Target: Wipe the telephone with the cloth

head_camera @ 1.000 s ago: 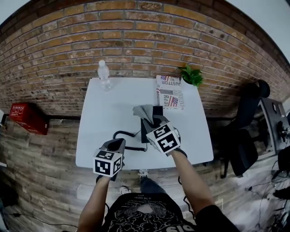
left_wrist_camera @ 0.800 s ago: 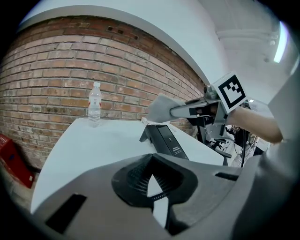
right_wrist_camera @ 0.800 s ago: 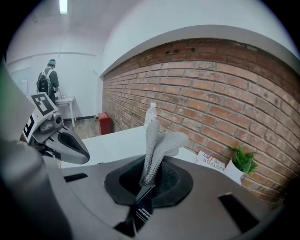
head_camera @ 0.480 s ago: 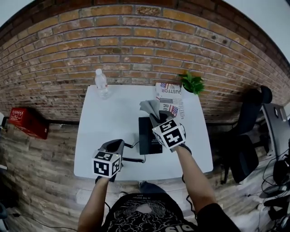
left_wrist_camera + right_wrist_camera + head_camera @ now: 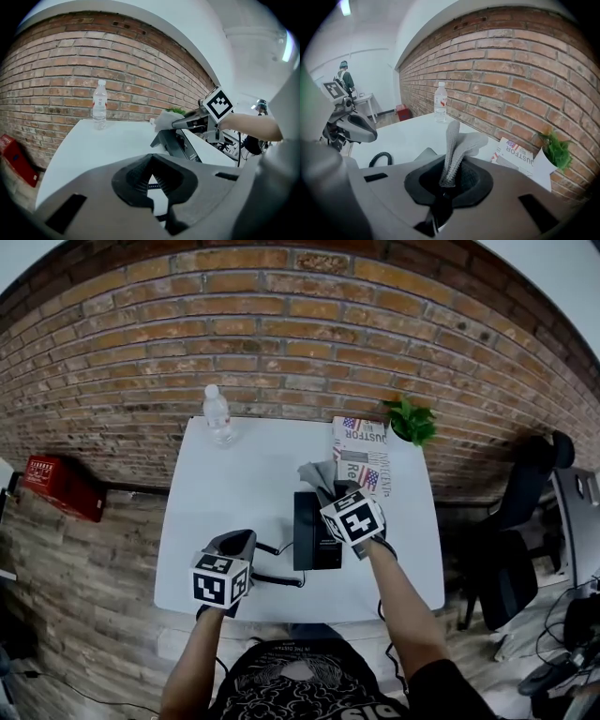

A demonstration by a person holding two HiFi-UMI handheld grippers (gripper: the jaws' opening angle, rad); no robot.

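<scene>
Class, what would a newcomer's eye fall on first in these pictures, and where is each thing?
The red-brown brick wall fills the background behind the white rectangular table. Near the table's middle, the right tool pinches a grey knitted cloth by the black desk telephone. A clear plastic water bottle stands at the far left corner.

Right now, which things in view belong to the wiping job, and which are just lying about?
Job: telephone, its coiled cord, grey cloth pinched in the right gripper.
Lying about: water bottle, newspaper, potted plant, red box beside the table.
</scene>
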